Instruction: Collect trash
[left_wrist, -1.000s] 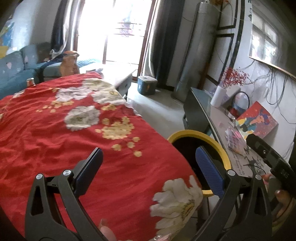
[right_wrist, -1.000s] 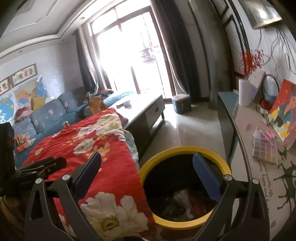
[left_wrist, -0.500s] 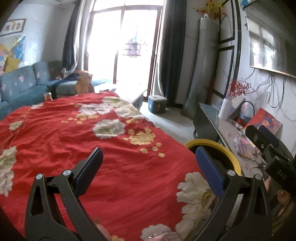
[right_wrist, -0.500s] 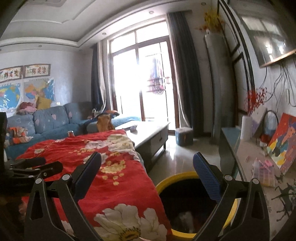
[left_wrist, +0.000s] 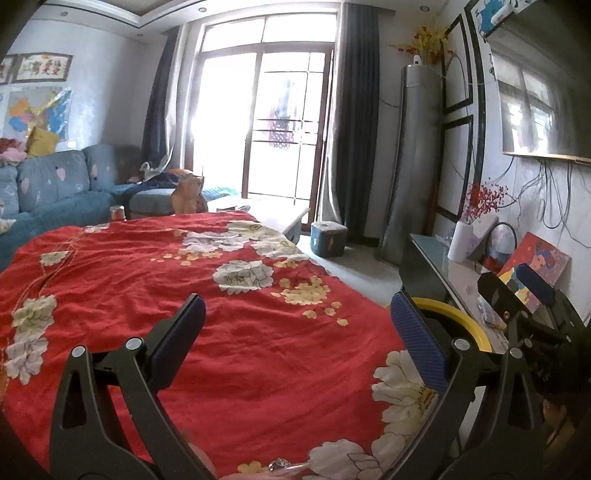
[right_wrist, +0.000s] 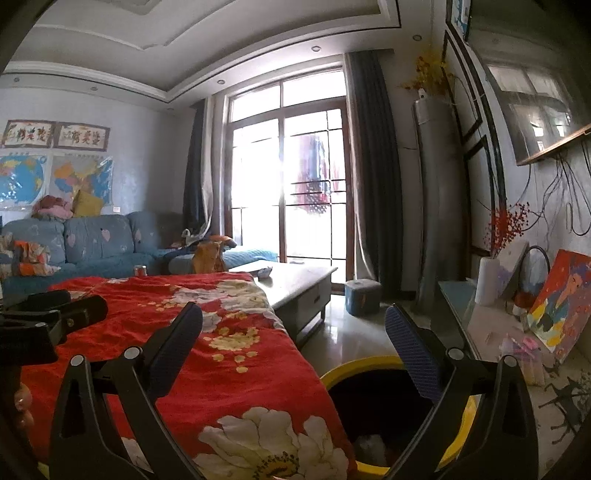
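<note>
Both grippers, left and right, hung spread and empty over the red floral cloth; yellow-rimmed bin at four o'clock, sofa at ten.

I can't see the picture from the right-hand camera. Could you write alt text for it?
The right gripper hangs open and empty above a red floral cloth and a yellow-rimmed bin with some trash inside. The left gripper shows at the left edge. Beyond are a blue sofa, a coffee table and a bright glass door.
</note>
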